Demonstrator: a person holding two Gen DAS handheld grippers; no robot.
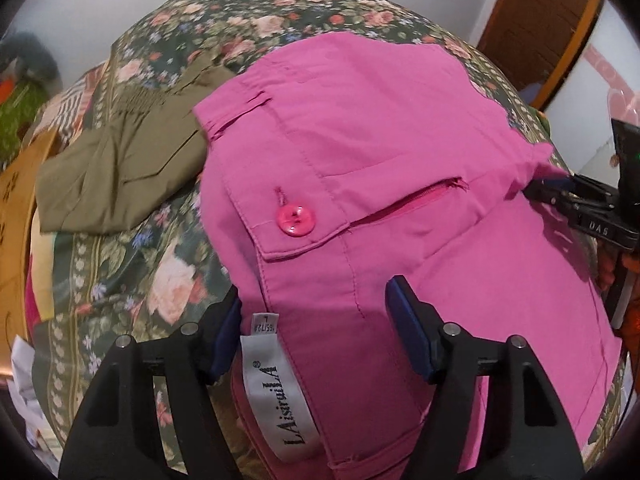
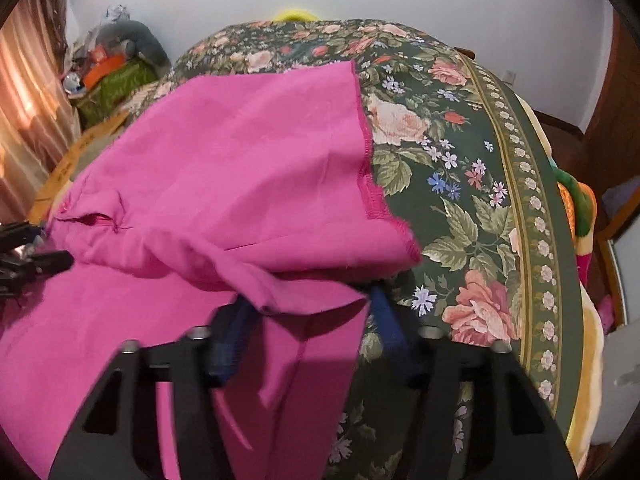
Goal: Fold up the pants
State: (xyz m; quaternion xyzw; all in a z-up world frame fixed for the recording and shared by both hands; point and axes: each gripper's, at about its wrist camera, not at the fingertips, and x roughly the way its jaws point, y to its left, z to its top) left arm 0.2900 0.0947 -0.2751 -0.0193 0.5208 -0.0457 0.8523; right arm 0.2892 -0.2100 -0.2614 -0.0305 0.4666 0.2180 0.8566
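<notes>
Bright pink pants (image 1: pixel 380 140) lie spread on a floral bedspread (image 1: pixel 120 280), with a pink button (image 1: pixel 294 220) and a zip pocket facing up. My left gripper (image 1: pixel 316 324) straddles the waistband beside its white label (image 1: pixel 276 392). Its jaws stand wide and the cloth between them lies slack. In the right wrist view, a loose fold of the pants (image 2: pixel 220 152) drapes over the tips of my right gripper (image 2: pixel 310 312). Cloth sits between those jaws, but a gap shows beside the right pad. Each gripper also appears in the other's view: the right gripper (image 1: pixel 540 192) and the left gripper (image 2: pixel 52 258).
An olive-green garment (image 1: pixel 120 168) lies folded on the bedspread (image 2: pixel 460 208), left of the pants. Cardboard (image 1: pixel 16 220) and piled clutter (image 2: pixel 116 64) sit off the bed's left side by a curtain (image 2: pixel 28 100). A wooden door (image 1: pixel 536 20) stands at the far right.
</notes>
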